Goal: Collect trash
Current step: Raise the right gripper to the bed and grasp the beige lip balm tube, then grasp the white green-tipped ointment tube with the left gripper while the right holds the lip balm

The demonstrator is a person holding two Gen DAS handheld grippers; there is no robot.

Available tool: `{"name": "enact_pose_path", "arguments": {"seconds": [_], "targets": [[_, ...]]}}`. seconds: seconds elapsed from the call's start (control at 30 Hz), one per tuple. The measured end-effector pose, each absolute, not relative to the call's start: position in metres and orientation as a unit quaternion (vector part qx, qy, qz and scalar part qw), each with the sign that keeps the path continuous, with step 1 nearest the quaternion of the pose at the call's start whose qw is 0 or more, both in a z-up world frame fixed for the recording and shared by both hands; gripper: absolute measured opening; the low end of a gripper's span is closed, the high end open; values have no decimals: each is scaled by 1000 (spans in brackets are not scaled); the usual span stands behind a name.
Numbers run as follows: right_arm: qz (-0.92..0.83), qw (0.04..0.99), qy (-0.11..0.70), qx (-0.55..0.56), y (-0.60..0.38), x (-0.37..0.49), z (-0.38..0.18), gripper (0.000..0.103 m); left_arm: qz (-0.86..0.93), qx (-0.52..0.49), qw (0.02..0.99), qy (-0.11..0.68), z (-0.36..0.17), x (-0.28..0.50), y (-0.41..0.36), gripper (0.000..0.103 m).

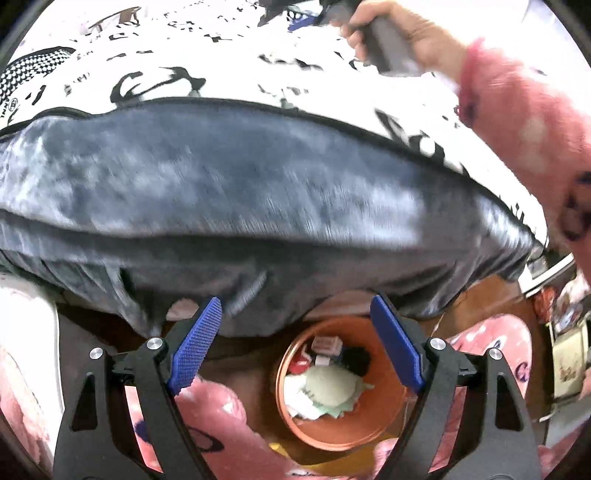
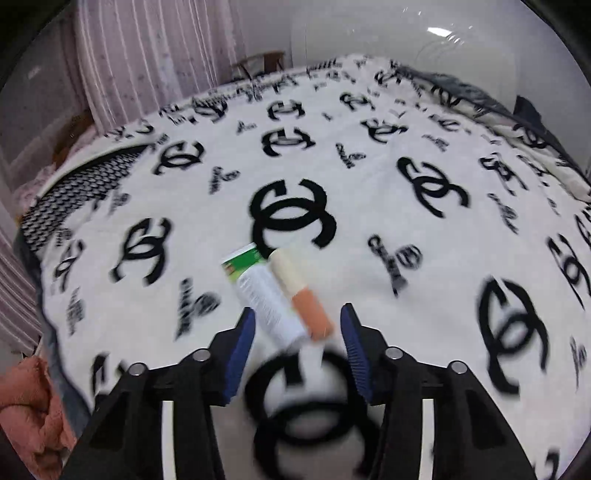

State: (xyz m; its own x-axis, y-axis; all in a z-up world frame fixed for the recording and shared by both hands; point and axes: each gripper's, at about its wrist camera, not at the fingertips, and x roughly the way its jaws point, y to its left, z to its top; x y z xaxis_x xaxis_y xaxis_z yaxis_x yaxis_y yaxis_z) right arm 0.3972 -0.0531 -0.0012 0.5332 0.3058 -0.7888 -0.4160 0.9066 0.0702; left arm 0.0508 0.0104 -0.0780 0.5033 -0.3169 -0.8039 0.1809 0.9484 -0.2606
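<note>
On the bed's white blanket (image 2: 369,258) a small box (image 2: 264,291) and tube (image 2: 295,291) lie side by side, long axes running away between the right gripper (image 2: 297,354) jaws, half-open, gripping nothing.

My left gripper (image 1: 295,343) hangs with its jaws spread wide and nothing between them, above an orange bin (image 1: 384,398) on the floor. The bin holds crumpled pale tissue (image 1: 328,387), a small white box and a red scrap. Beyond my fingertips (image 1: 199,343) a grey bedspread (image 1: 236,192) drapes over the bed edge, under a white blanket (image 1: 229,74) with black logos. At upper right, my other hand (image 1: 413,33), in a pink sleeve (image 1: 517,122), grips a grey handle over the blanket.
</note>
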Motion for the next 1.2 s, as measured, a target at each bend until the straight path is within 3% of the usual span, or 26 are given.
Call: {"name": "enact_pose_path", "arguments": {"seconds": [0.2,0.5,0.53,0.6,0.9,1.2], "targets": [[219,847,471,-112,-30,439,-21,33,-141,-92,871,462,-67,65,26,81],[226,819,502,-164,-6,451,-48,34,-131,-105,865,472,-72,85,36,81],[223,820,504,-156,-8,452,-48,32,-132,-106,864,473,-72,86,36,81],[215,827,501,-137,-13,451,-44,18,-134,-110,863,474,-68,88,38,81],[267,862,429,-38,-68,392,21,17,-126,-141,891,412,-9,117,64,81],[302,897,320,-23,-166,268,94,18,-49,-168,890,422,17,273,62,81]]}}
